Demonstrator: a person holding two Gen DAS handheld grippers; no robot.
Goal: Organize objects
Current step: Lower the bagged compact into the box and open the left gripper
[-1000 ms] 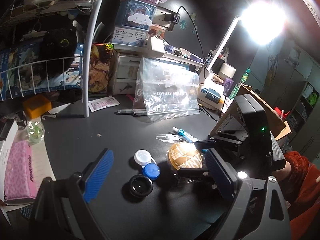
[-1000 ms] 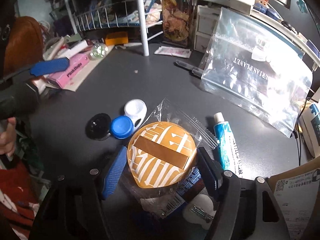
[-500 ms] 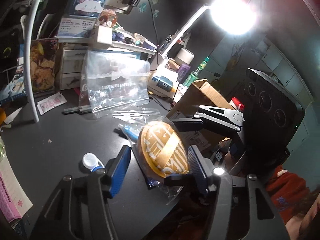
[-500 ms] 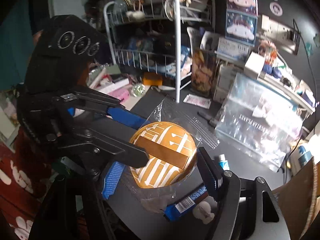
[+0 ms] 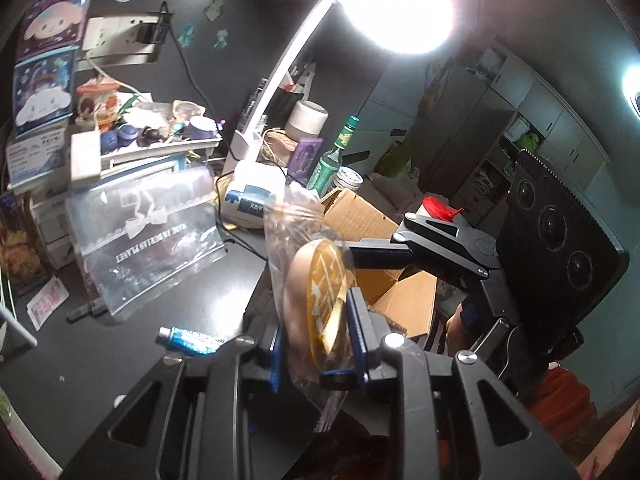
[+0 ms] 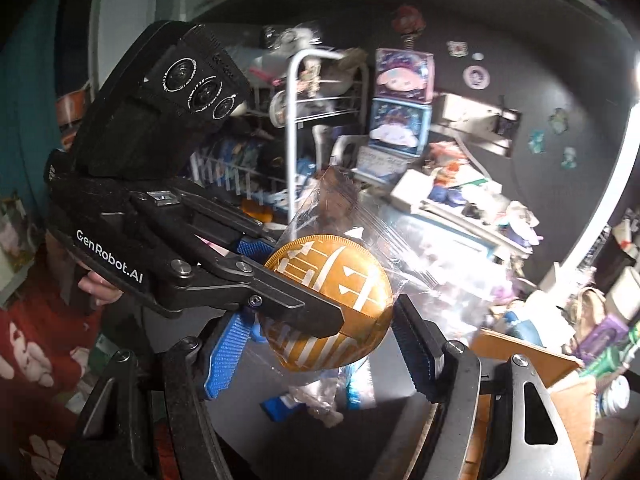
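A round gold disc with white markings (image 6: 340, 288), sealed in a clear plastic bag (image 6: 344, 216), is held up in the air above the dark desk. My left gripper (image 5: 316, 344) is shut on the bagged disc (image 5: 320, 300), which shows edge-on between its blue pads. My right gripper (image 6: 324, 340) also has its jaws closed against the disc's two sides. The left gripper's black body (image 6: 168, 208) crosses in front of the disc in the right wrist view. The right gripper's fingers (image 5: 380, 258) reach the disc from the right in the left wrist view.
A blue tube (image 5: 192, 340) lies on the desk (image 5: 100, 360) below. A large clear zip bag (image 5: 144, 236) leans at the back left. An open cardboard box (image 5: 384, 280) stands at the right edge. A lit white desk lamp (image 5: 276, 92) and bottles (image 5: 332, 160) crowd the back.
Both grippers have lifted the bagged disc up off the desk and tilted it. My left gripper, open a second ago, has closed on the disc.
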